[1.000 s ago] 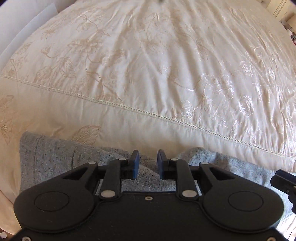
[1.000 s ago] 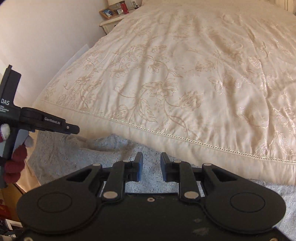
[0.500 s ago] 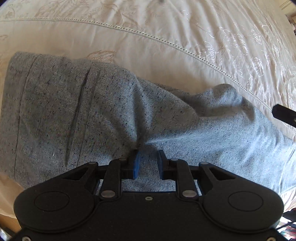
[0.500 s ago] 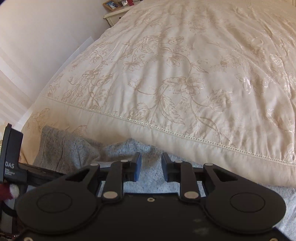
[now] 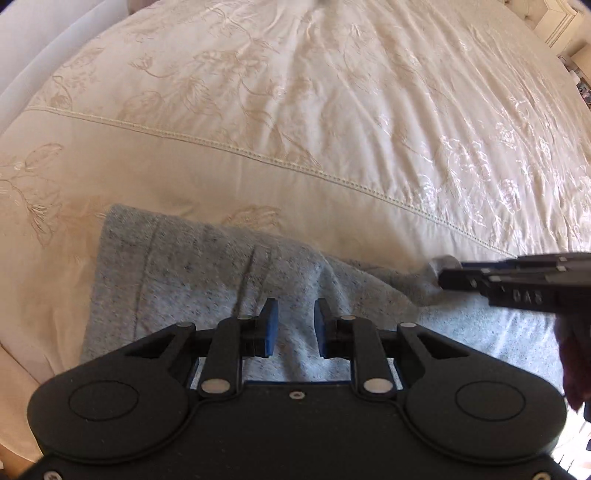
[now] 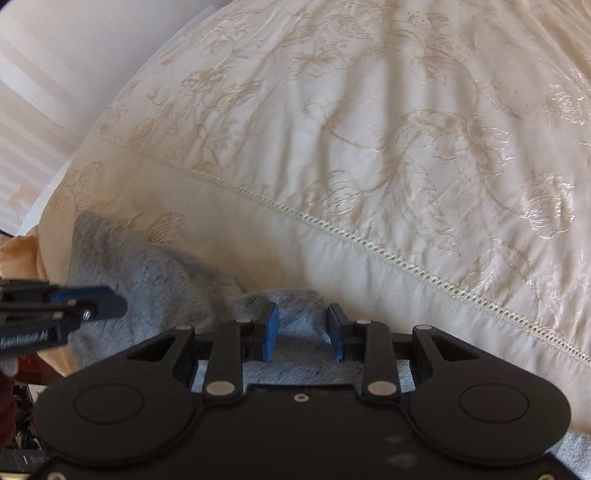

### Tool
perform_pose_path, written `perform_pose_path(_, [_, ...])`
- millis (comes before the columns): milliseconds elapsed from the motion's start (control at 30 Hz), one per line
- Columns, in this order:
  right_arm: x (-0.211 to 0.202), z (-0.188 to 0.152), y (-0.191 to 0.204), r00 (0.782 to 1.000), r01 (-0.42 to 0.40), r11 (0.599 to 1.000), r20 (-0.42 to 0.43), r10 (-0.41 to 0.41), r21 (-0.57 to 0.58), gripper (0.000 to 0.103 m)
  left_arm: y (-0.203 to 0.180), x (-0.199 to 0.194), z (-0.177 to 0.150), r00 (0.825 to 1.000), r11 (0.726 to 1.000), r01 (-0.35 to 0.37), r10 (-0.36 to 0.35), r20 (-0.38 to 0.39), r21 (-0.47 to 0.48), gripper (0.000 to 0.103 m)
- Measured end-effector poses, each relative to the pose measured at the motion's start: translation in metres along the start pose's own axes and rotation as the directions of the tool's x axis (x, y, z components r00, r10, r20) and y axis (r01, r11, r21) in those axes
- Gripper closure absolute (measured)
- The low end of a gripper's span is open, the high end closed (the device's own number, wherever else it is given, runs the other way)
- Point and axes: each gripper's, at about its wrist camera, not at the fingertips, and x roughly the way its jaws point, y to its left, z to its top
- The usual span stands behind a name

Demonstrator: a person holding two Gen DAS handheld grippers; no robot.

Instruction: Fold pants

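Grey speckled pants (image 5: 166,277) lie along the near edge of the bed, one end flat at the left. My left gripper (image 5: 295,328) points steeply down, and its blue pads hold a raised fold of the pants, with creases running into the jaws. In the right wrist view the left gripper (image 6: 114,306) shows side-on over the pants (image 6: 155,280). My right gripper (image 6: 301,332) has a bunched fold of the cloth between its pads, and its jaws are closing on it. In the left wrist view the right gripper (image 5: 443,277) has a grey nub of cloth at its tip.
The cream embroidered bed cover (image 5: 332,110) with a stitched border band (image 6: 369,251) fills the far side. A pale wall (image 6: 55,74) stands left of the bed. A person's hand in dark red (image 5: 572,369) holds the right gripper. Pale furniture (image 5: 554,22) shows at the top right.
My right gripper has dropped to the pants' far edge, and its jaws have narrowed around a fold. It now reaches into the left wrist view. The left gripper shifted with the cloth.
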Motion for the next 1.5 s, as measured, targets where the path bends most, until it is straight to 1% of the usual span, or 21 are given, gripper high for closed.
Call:
perform_pose_path(33, [-0.004,-0.006,0.006,1.0,0.003,1.0,0.008,-0.002,-0.03,0.101,0.006,0.0,0.002,1.0,1.0,-0.017,0.017,0.006,-0.011,0.075])
perform_pose_path(100, [-0.013,-0.021,0.015,0.999,0.012,0.997,0.033,-0.009,-0.076,0.1,0.016,0.003,0.004,0.999,0.998,-0.047,0.047,0.008,-0.038,0.074])
perform_pose_path(200, [-0.026,-0.037,0.02,0.998,0.007,0.997,0.065,-0.002,-0.079,0.1,0.032,0.018,0.001,0.994,0.991,-0.11,0.109,-0.027,-0.072,0.074])
perform_pose_path(233, [-0.031,-0.042,0.02,0.997,0.003,0.998,0.078,0.003,-0.07,0.101,0.039,0.023,-0.004,0.992,0.99,-0.118,0.115,-0.043,-0.076,0.073])
perform_pose_path(267, [-0.035,-0.045,0.02,0.996,0.0,0.998,0.088,0.006,-0.062,0.101,0.044,0.028,-0.007,0.992,0.99,-0.118,0.114,-0.06,-0.082,0.069])
perform_pose_path(333, [-0.042,-0.047,0.02,0.993,-0.001,0.999,0.117,0.006,-0.047,0.101,0.048,0.036,-0.011,0.99,0.99,-0.117,0.11,-0.084,-0.084,0.069])
perform_pose_path(533, [-0.067,-0.028,0.013,0.969,0.023,0.999,0.245,-0.029,0.027,0.101,0.052,0.037,-0.02,0.991,0.991,-0.114,0.108,-0.083,-0.068,0.068])
perform_pose_path(600, [-0.064,-0.017,0.006,0.964,0.041,0.998,0.26,-0.053,0.051,0.101,0.054,0.035,-0.02,0.991,0.992,-0.113,0.108,-0.083,-0.061,0.068])
perform_pose_path(733, [-0.042,0.005,-0.007,0.963,0.104,0.99,0.24,-0.124,0.093,0.102,0.052,0.033,-0.024,0.991,0.993,-0.115,0.112,-0.079,-0.035,0.068])
perform_pose_path(867, [-0.003,0.027,-0.022,0.969,0.174,0.977,0.155,-0.191,0.12,0.102,0.043,0.037,-0.021,0.99,0.993,-0.121,0.121,-0.074,0.002,0.069])
perform_pose_path(900, [0.005,0.03,-0.024,0.97,0.187,0.976,0.136,-0.201,0.114,0.102,0.041,0.034,-0.02,0.99,0.992,-0.122,0.123,-0.071,0.017,0.073])
perform_pose_path(933, [0.011,0.03,-0.026,0.97,0.2,0.975,0.121,-0.211,0.099,0.102,0.039,0.03,-0.02,0.991,0.993,-0.113,0.115,-0.065,0.033,0.077])
perform_pose_path(967, [0.015,0.031,-0.026,0.97,0.207,0.975,0.114,-0.216,0.086,0.102,0.033,0.024,-0.018,0.995,0.995,-0.081,0.084,-0.048,0.062,0.078])
perform_pose_path(1033, [0.017,0.032,-0.026,0.969,0.213,0.975,0.113,-0.22,0.069,0.102,0.024,0.008,-0.019,1.0,0.992,0.025,-0.023,-0.017,0.122,0.075])
perform_pose_path(1067, [0.017,0.032,-0.025,0.968,0.214,0.975,0.116,-0.221,0.068,0.102,0.019,0.002,-0.02,0.998,0.986,0.06,-0.059,-0.008,0.155,0.073])
perform_pose_path(1133, [0.011,0.027,-0.022,0.966,0.209,0.974,0.14,-0.219,0.083,0.102,0.009,-0.003,-0.021,0.997,0.975,0.072,-0.073,-0.002,0.21,0.073])
perform_pose_path(1233, [-0.012,0.015,-0.01,0.953,0.203,0.975,0.213,-0.217,0.088,0.102,-0.002,0.004,-0.021,0.998,0.966,0.056,-0.057,-0.005,0.25,0.073])
perform_pose_path(1333, [-0.037,-0.009,0.021,0.935,0.222,0.975,0.281,-0.216,0.012,0.101,-0.002,0.017,-0.022,0.998,0.969,0.059,-0.05,-0.045,0.238,0.073])
perform_pose_path(1367, [-0.041,-0.019,0.031,0.934,0.225,0.974,0.29,-0.209,-0.021,0.101,-0.001,0.021,-0.024,0.997,0.969,0.06,-0.048,-0.058,0.238,0.073])
perform_pose_path(1433, [-0.044,-0.04,0.05,0.943,0.219,0.972,0.276,-0.188,-0.087,0.101,0.001,0.03,-0.029,0.996,0.967,0.051,-0.031,-0.083,0.25,0.073])
perform_pose_path(1500, [-0.035,-0.058,0.062,0.961,0.198,0.973,0.221,-0.169,-0.118,0.101,0.002,0.033,-0.032,0.995,0.964,0.049,-0.025,-0.094,0.262,0.073])
